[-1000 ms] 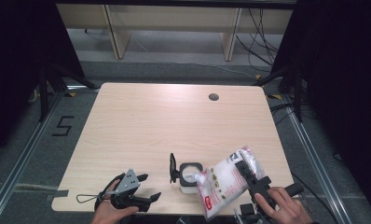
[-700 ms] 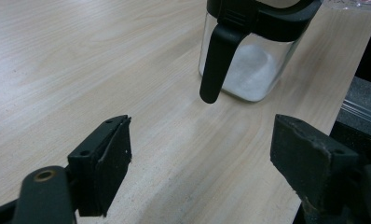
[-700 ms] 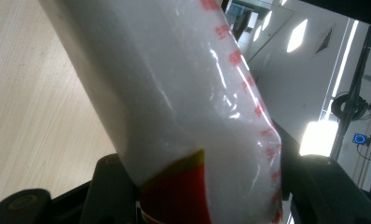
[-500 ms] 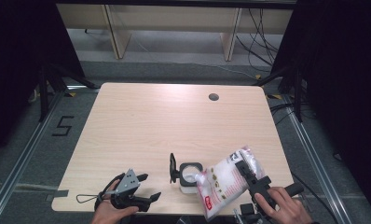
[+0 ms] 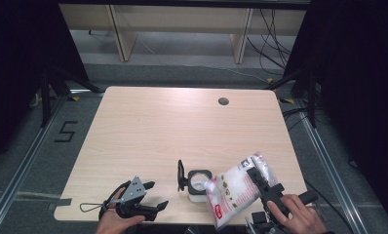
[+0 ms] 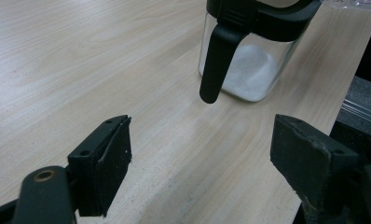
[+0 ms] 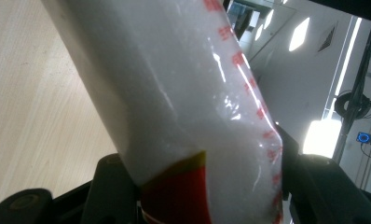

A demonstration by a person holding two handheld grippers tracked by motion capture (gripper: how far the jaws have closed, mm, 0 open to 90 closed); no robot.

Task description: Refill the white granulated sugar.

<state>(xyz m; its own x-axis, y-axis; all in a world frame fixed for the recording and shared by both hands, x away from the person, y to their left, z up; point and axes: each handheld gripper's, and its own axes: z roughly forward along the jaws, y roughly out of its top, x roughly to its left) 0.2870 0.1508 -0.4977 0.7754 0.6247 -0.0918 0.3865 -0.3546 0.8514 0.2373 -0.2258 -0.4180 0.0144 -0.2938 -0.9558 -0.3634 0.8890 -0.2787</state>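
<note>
A clear plastic bag of white granules with red print (image 5: 236, 187) is tilted with its upper corner over a small glass jar (image 5: 198, 183) near the table's front edge. My right gripper (image 5: 254, 178) is shut on the bag's lower part. In the right gripper view the bag (image 7: 174, 93) sits squeezed between the jaws of that gripper (image 7: 202, 186). The jar (image 6: 249, 51) has a black rim, a hanging black flip lid (image 6: 218, 60) and some white granules at its bottom. My left gripper (image 5: 155, 195) rests open at the front left, and its jaws (image 6: 200, 144) point at the jar with nothing between them.
The light wooden table (image 5: 182, 126) has a round cable hole (image 5: 223, 101) at the back right. The right gripper and the bag are close to the table's front edge. Dark frames and cables stand around the table on the floor.
</note>
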